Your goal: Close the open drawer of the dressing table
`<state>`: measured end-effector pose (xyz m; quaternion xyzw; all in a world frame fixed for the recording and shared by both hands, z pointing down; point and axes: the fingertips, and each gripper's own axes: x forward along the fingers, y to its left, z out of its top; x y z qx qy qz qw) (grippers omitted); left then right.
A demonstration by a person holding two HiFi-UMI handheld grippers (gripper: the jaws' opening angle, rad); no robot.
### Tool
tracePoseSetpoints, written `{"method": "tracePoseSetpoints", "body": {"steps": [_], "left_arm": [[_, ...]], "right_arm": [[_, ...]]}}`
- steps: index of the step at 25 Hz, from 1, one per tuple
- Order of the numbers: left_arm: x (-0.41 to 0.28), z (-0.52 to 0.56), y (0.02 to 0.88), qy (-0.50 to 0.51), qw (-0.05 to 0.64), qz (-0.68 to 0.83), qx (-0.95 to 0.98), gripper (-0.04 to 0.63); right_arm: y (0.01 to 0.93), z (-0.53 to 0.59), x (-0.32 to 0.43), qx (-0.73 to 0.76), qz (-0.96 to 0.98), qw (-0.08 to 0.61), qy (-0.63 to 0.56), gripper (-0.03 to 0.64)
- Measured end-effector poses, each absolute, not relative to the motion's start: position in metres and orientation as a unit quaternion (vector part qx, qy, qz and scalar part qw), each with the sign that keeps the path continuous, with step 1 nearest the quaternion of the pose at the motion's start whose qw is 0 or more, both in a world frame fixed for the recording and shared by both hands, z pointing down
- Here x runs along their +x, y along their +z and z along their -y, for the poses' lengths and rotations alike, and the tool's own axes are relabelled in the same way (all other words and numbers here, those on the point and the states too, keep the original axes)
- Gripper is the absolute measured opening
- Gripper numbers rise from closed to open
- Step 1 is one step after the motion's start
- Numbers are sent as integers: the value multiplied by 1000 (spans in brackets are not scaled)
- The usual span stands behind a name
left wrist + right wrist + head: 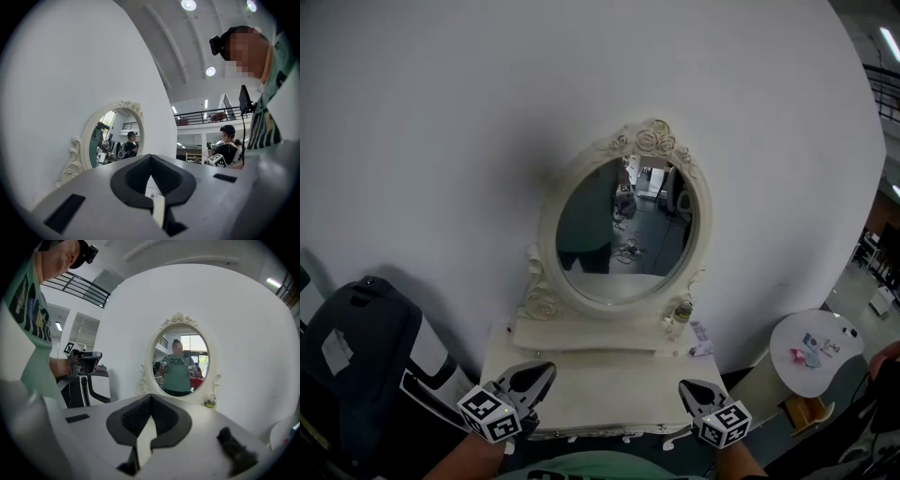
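White dressing table (609,375) against wall, oval mirror (623,230) above. Left gripper (546,371) and right gripper (688,386) hover at its front edge, both pinched closed, empty. Drawer front hidden below tabletop edge. Risk: a hard shove jolts table and topples small bottle (682,312).

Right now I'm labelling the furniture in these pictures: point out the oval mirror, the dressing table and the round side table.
oval mirror (623,234), head view, middle of the glass.
dressing table (609,380), head view, bare top.
round side table (787,337), head view, bare left part of the top.
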<state>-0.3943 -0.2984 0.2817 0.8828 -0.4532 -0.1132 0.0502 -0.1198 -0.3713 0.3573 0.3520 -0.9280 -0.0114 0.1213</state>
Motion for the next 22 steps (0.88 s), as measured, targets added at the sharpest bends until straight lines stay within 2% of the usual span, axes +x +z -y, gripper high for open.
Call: {"method": "tracePoseSetpoints", "body": {"steps": [5, 9, 14, 22], "left_arm": [[-389, 298, 290, -131, 45, 536, 833, 8], [-343, 294, 311, -135, 75, 567, 809, 8], [-303, 300, 308, -120, 68, 580, 803, 8], [-311, 296, 299, -104, 56, 588, 800, 8]], "right_arm": [[346, 411, -119, 269, 956, 116, -32, 11], [344, 433, -90, 233, 968, 94, -20, 11], [347, 454, -79, 199, 978, 59, 8, 11], [352, 467, -75, 208, 973, 27, 96, 11]]}}
